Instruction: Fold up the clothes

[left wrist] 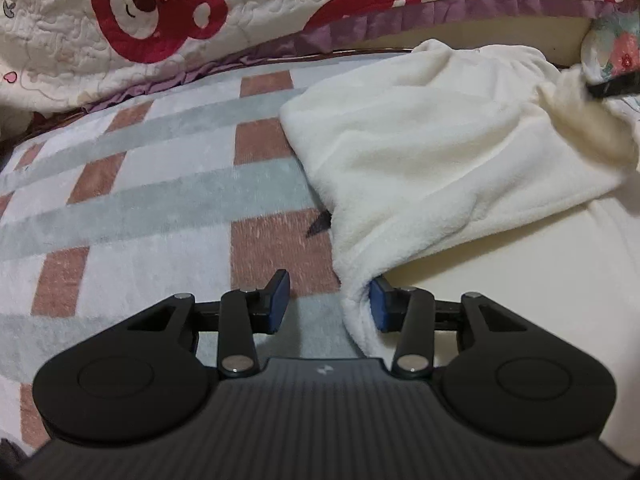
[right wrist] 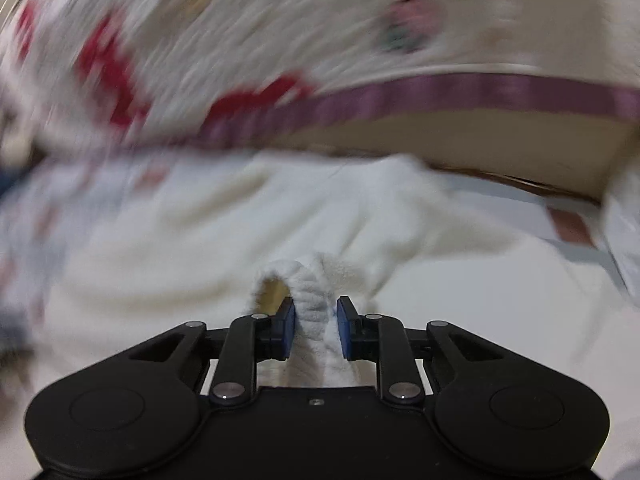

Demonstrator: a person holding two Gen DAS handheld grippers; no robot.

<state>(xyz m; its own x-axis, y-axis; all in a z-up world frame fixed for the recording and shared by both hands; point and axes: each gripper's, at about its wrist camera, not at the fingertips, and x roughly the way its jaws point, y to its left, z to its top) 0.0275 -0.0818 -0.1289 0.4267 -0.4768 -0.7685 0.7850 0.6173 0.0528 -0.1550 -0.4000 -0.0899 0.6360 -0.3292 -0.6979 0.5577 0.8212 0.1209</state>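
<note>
- Covering the bed you work on is a checked blanket point(left wrist: 160, 208), bare on its left half; a bear-print quilt point(left wrist: 160, 12) closes off the far edge.
- Your left hand-held gripper point(left wrist: 329, 303) stands open, the cream fleece garment point(left wrist: 440, 152) brushing its right pad only.
- Your right hand-held gripper point(right wrist: 316, 328) pinches the garment's ribbed hem point(right wrist: 316, 296), lifted.

A bed point(left wrist: 520, 312) carries a checked blanket point(left wrist: 160, 200); a cream fleece garment point(left wrist: 440, 152) lies on it, a bear-print quilt point(left wrist: 160, 20) behind.
</note>
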